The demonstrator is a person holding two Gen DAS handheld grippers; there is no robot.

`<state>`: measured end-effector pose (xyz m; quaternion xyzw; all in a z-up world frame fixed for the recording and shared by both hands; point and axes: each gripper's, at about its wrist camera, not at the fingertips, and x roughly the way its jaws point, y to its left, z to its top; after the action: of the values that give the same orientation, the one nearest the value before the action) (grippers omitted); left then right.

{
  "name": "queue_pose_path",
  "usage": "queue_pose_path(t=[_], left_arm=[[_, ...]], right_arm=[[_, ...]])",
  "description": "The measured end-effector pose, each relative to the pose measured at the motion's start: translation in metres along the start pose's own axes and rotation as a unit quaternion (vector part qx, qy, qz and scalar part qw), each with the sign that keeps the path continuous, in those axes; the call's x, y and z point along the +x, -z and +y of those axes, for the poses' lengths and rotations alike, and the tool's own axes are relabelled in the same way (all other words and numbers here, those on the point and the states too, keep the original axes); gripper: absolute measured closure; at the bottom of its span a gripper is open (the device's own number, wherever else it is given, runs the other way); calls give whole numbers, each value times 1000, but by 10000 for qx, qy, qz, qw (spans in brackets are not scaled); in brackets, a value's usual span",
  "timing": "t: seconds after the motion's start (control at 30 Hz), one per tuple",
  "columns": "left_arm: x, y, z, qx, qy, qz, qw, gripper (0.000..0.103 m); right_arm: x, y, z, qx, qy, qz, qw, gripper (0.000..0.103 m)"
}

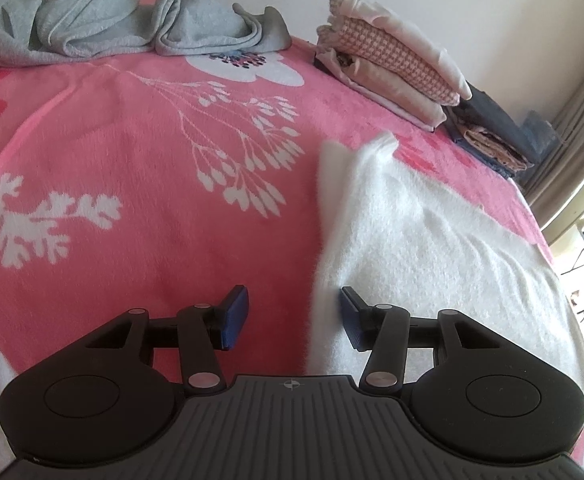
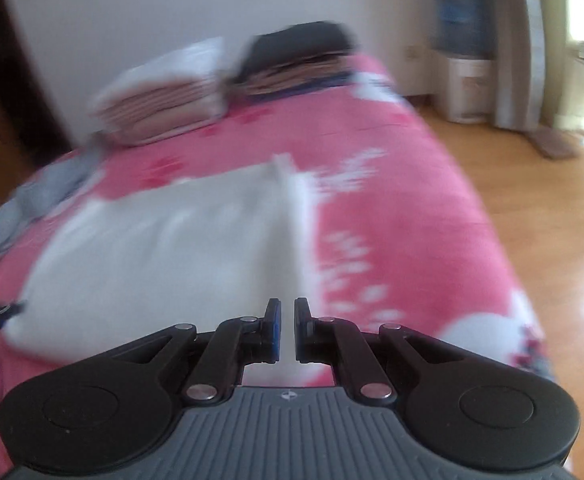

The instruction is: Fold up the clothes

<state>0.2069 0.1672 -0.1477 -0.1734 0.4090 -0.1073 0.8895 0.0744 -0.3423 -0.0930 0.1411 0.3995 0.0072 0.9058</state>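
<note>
A bed covered by a pink floral blanket (image 1: 131, 128) fills the frame. On it lie a white fuzzy garment (image 1: 432, 256) at lower right, crumpled grey clothes (image 1: 91, 24) along the upper left, a folded beige-and-white stack (image 1: 392, 64) at upper right, and a darker folded stack (image 1: 492, 132) beside it.

Bare blanket (image 1: 131, 140) left of white garment (image 1: 412, 240)

I am working in a home bedroom: pink floral bedspread (image 1: 131, 140), folded clothes stacks (image 1: 392, 68), curtain (image 2: 532, 40), wooden floor (image 2: 532, 220).
</note>
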Motion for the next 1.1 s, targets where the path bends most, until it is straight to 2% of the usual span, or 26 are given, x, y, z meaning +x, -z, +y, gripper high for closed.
queue_pose_path(t=[0.03,0.07,0.1,0.2,0.27,0.4,0.47,0.53,0.57,0.67,0.7,0.8,0.9,0.97,1.03,1.1], left_arm=[[0,0,5,-134,95,12,9999,53],[0,0,10,-301,200,42,9993,53],[-1,-1,15,-474,310,62,9984,53],[-10,-3,31,-870,575,-25,9945,54],[-17,-4,37,-882,453,-230,9948,54],[-24,-4,58,-1230,410,-354,9909,54],[-27,-3,62,-1305,455,-395,9896,54],[-33,0,61,-1278,495,-450,9895,54],[-38,1,60,-1243,510,-489,9897,54],[-54,5,51,-1037,587,-699,9904,54],[-60,6,45,-900,641,-804,9906,54],[-71,12,23,-477,761,-1053,9904,54],[-75,22,-1,-59,928,-1275,9875,54],[-69,29,-17,191,1158,-1305,9845,54],[-61,36,-33,449,1325,-1267,9820,54],[-46,42,-46,715,1059,-1135,9853,55]], right_arm=[[16,9,2,-15,16,291,9996,98],[35,20,2,-70,195,656,9976,100],[50,31,1,-138,355,834,9958,103],[39,32,8,-195,519,673,9962,103],[24,24,25,-388,607,470,9963,101],[-3,8,73,-962,311,-196,9947,101],[1,3,111,-1464,-288,-341,9882,101],[18,7,155,-2078,-766,-327,9746,101],[28,10,177,-2386,-993,-312,9655,101],[67,17,226,-2664,-1710,-128,9485,102],[86,22,240,-2685,-1744,-12,9474,102],[146,41,256,-2773,-1259,763,9494,102],[136,16,252,-2453,-1386,1063,9536,102],[128,-3,247,-2265,-1413,916,9593,102],[128,-26,247,-2280,-1149,661,9646,101],[135,-51,249,-2222,-975,481,9689,101]])
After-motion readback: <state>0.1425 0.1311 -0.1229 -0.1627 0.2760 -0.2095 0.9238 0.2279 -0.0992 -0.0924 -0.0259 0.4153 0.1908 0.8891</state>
